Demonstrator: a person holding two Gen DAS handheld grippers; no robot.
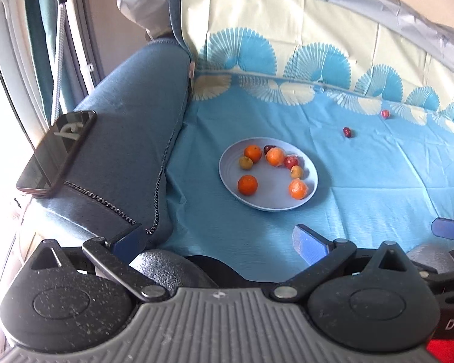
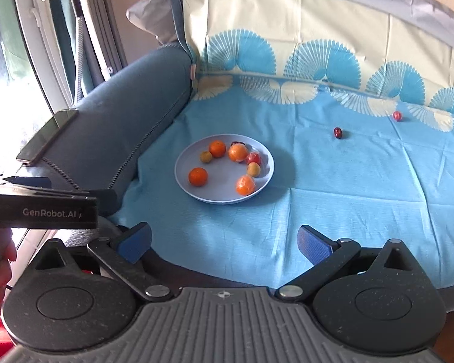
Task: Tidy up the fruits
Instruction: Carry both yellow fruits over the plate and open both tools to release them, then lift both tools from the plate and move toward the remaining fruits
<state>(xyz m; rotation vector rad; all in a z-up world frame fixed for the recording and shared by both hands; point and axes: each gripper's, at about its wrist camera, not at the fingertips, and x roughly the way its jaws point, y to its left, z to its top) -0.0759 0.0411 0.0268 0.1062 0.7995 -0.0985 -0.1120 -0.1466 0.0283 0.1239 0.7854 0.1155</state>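
A sofa seat is being covered by a light-blue cloth (image 1: 363,181) with a fan pattern running up the backrest, and a blue armrest (image 1: 130,139) is standing at its left end.

On the cloth, a pale blue plate (image 1: 233,178) is being shown ahead of both grippers, well apart from their fingertips. In it eight fruits are being held: four oranges, two of them in clear wrap, among them the orange (image 1: 247,185) at the front left, two small yellow-green fruits (image 1: 245,162), a red fruit (image 1: 291,161) and a dark one at the far rim. Two small red fruits are being left out on the cloth, far ahead and to the right of the grippers: the nearer one (image 2: 338,132) and the farther one (image 2: 397,116) close to the backrest.

The left gripper (image 1: 219,239) is being held with its blue-padded jaws spread wide and nothing between them. The right gripper (image 2: 225,243) is likewise being held wide apart and empty.

A dark phone (image 1: 56,154) is lying on the armrest, ahead and to the left of the left gripper.
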